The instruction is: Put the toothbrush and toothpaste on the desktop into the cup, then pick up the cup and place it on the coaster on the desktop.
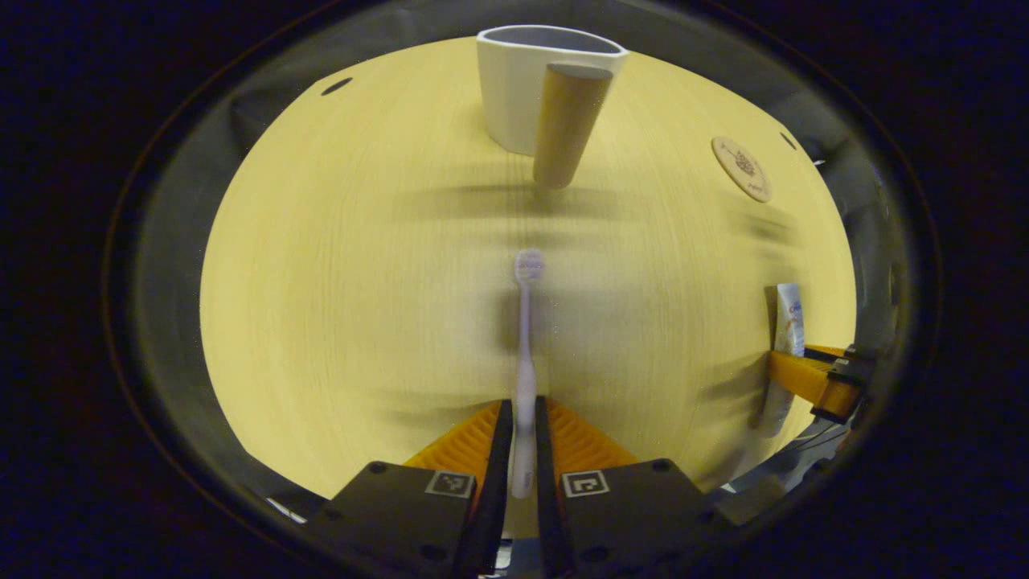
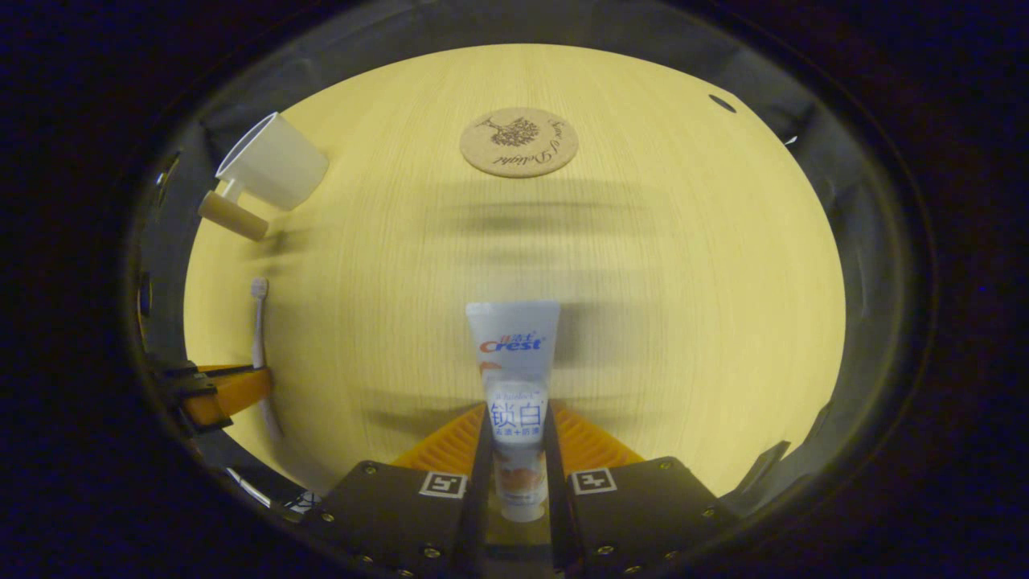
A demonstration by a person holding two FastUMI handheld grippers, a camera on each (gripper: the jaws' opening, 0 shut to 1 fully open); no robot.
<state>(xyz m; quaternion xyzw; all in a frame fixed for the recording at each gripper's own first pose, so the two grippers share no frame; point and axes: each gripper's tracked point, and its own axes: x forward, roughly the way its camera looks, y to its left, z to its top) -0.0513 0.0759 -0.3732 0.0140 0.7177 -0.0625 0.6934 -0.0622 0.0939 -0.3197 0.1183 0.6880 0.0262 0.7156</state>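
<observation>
My left gripper (image 1: 522,402) is shut on the handle of a pale toothbrush (image 1: 526,322), whose bristle head points ahead just above the wooden desktop (image 1: 362,281). Straight beyond it stands a white cup (image 1: 514,88) with a wooden handle (image 1: 567,129) facing me. My right gripper (image 2: 519,410) is shut on a white toothpaste tube (image 2: 514,346) pointing toward the round cork coaster (image 2: 519,142). The right gripper view has the cup (image 2: 273,169) at far left, with the toothbrush (image 2: 259,322) in the left gripper (image 2: 261,378) below it. The left gripper view has the coaster (image 1: 741,169) and toothpaste (image 1: 789,314) at right.
The desktop has a small dark hole near each far corner (image 1: 336,86) (image 2: 722,103). Dark booth cloth surrounds the table edges. Open wood lies between the cup and the coaster.
</observation>
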